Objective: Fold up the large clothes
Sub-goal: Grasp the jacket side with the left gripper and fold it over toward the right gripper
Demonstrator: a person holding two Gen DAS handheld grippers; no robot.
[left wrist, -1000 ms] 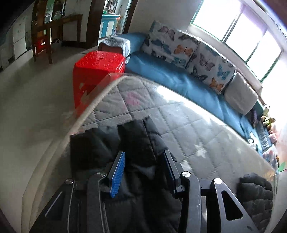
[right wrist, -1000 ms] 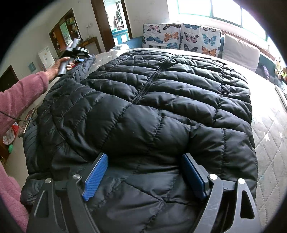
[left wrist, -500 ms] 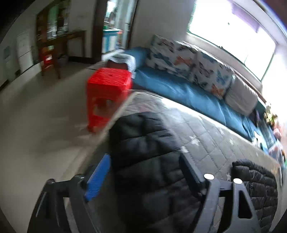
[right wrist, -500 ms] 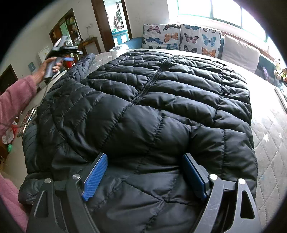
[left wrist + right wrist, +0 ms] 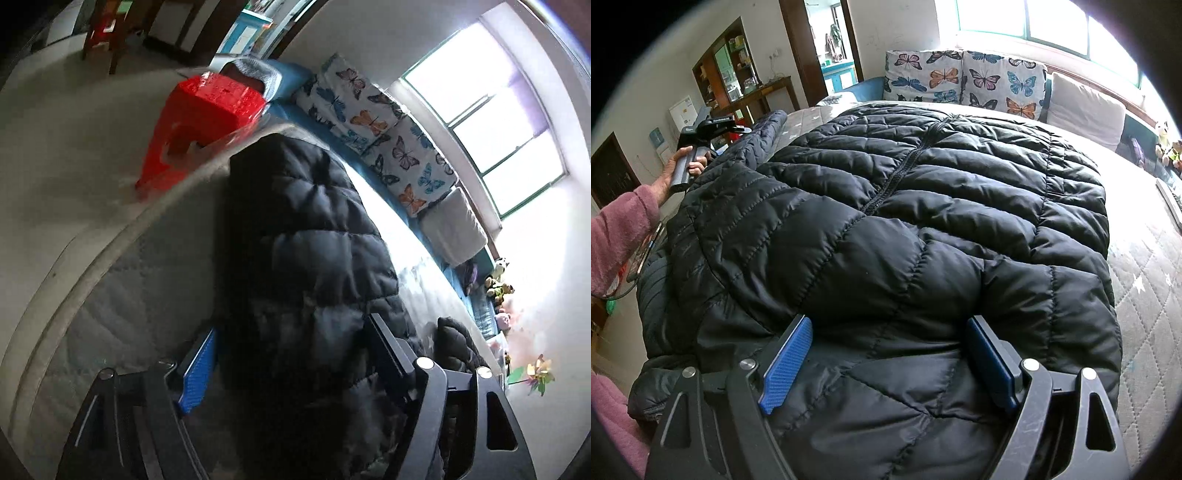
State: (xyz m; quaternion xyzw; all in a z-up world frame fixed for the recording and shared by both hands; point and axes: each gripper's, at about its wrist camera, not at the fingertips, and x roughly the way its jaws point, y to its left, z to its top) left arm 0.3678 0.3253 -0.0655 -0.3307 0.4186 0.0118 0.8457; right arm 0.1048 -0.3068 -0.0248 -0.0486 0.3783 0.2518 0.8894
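A large black puffer jacket [image 5: 923,229] lies spread on the quilted bed, zipper up the middle. Its sleeve [image 5: 310,236] stretches away from my left gripper [image 5: 291,354] toward the bed's far corner. The left jaws stand wide apart on either side of the sleeve, not pinching it. My right gripper [image 5: 890,354] is open, its blue pads [image 5: 786,365] resting on the jacket's near edge with the fabric bulging between them. In the right wrist view the left gripper [image 5: 709,127] is held up in the person's hand by the sleeve at the far left.
The grey quilted mattress [image 5: 1145,266] shows to the right of the jacket. A red plastic stool [image 5: 207,110] stands off the bed's corner. A blue sofa with butterfly cushions [image 5: 964,79] runs behind, under the windows. The pink-sleeved arm [image 5: 620,236] is at the left.
My left gripper opened from a narrow grip on the sleeve, then lifted and tilted. The sleeve now lies stretched toward the bed's corner. The right gripper has not moved.
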